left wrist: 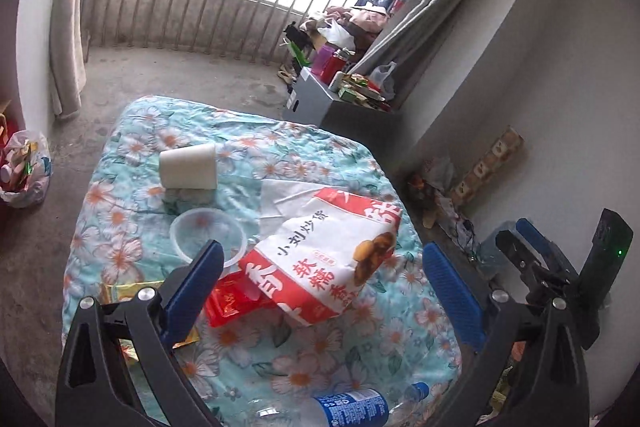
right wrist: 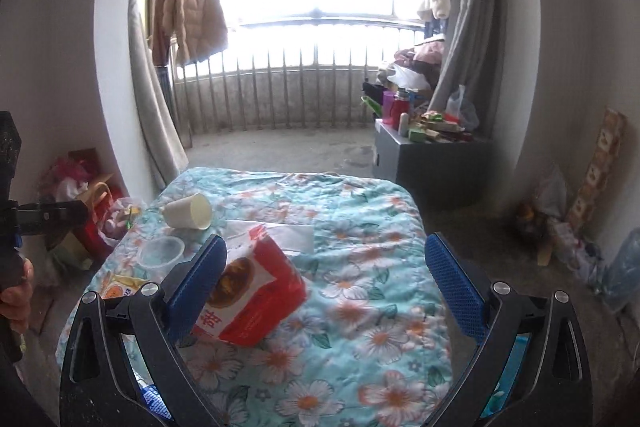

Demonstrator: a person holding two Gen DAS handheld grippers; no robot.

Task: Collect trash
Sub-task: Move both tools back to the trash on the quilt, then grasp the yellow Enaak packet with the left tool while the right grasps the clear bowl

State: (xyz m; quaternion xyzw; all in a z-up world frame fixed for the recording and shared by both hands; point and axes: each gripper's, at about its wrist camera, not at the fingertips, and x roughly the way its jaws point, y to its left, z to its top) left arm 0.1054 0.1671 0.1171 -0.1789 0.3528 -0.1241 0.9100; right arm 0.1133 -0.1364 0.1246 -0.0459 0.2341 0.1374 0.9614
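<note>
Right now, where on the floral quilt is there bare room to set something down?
The floral quilt is bare along its right side, between the red snack bag and the right edge, and across the far end beyond the white tissue. The left side is crowded: paper cup, clear plastic bowl, yellow wrapper. A plastic bottle takes the near edge.

Ahead of the claw, a barred balcony railing [right wrist: 304, 87] glows with white daylight over a bare concrete floor [right wrist: 288, 151]. Grey curtains [right wrist: 460, 39] hang to its right above a cluttered grey cabinet [right wrist: 424, 163], and a beige puffer jacket [right wrist: 192, 11] hangs to the left.
</note>
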